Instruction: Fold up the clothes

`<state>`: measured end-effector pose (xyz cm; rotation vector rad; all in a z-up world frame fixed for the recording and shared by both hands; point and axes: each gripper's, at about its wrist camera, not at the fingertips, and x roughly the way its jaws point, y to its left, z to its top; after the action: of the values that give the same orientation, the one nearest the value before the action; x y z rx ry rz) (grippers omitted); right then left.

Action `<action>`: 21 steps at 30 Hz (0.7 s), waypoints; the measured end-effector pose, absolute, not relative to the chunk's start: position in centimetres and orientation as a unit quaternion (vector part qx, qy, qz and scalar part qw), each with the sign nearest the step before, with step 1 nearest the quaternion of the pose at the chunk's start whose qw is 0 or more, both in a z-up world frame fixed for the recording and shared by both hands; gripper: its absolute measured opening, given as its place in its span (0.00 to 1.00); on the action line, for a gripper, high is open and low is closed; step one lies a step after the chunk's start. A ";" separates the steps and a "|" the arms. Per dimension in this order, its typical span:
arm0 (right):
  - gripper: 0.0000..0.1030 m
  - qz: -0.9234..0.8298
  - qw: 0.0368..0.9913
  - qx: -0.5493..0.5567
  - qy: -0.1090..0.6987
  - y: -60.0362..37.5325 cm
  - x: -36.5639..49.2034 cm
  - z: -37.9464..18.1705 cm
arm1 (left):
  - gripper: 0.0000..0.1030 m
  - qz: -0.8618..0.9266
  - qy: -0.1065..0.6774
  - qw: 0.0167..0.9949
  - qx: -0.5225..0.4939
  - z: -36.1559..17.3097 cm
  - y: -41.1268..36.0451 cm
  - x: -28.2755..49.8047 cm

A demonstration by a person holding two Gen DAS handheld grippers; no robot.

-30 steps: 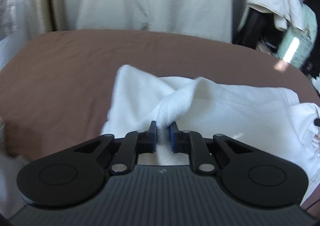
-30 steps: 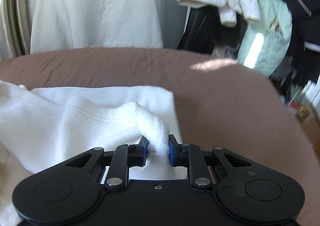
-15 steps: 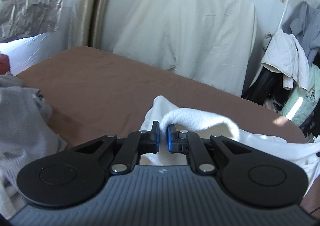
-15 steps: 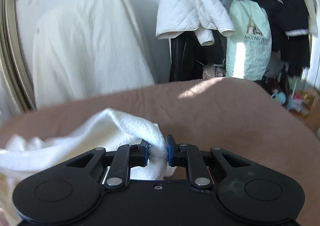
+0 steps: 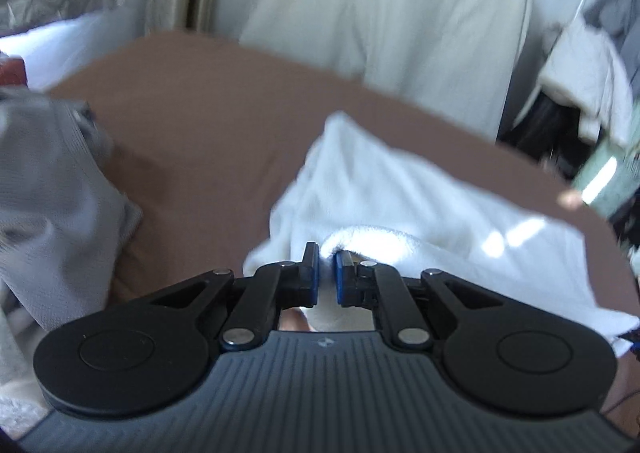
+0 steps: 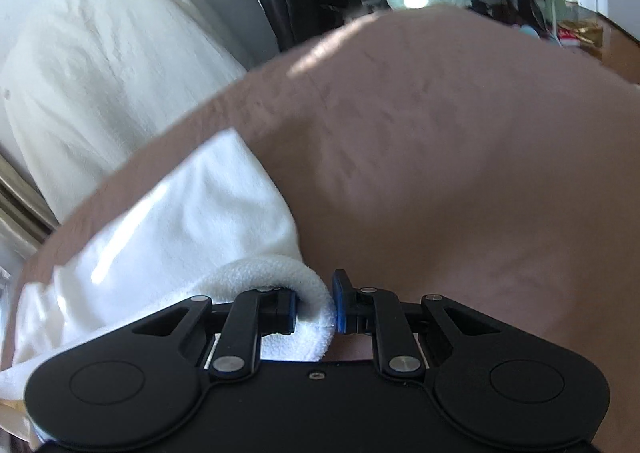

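Got both tools clamped on the white fleece garment (image 5: 420, 189): left tool (image 5: 327, 273) and right tool (image 6: 314, 307) each pinch a corner of one edge. The rest lies spread on the brown bed (image 6: 440, 153), so I figure it'll fold evenly.

Both wrist cameras sit close above the brown fabric-covered bed (image 5: 224, 125) (image 6: 440, 173), facing its far edge at 12 o'clock, sharing the white fleece garment (image 5: 400, 197) (image 6: 200, 221).

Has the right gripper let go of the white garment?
No, the right gripper has a thick fold of the white garment pinched between its blue pads.
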<state>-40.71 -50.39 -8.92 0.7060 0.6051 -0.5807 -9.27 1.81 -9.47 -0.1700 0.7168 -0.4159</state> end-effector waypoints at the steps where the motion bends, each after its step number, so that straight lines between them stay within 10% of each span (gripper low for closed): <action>1: 0.19 -0.266 0.863 0.335 0.271 -50.4 -40.9 -8.1 | 0.08 -0.200 0.338 0.916 -0.087 -9.2 2.0 -9.5; 21: 0.18 -0.182 0.914 0.259 0.253 -50.8 -43.8 -8.1 | 0.10 -0.179 0.329 0.924 -0.079 -8.8 3.3 -12.3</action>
<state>-43.82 -50.81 -8.07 0.5339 0.5210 -0.3738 -12.30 3.28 -8.81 -0.1618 0.6742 -0.3679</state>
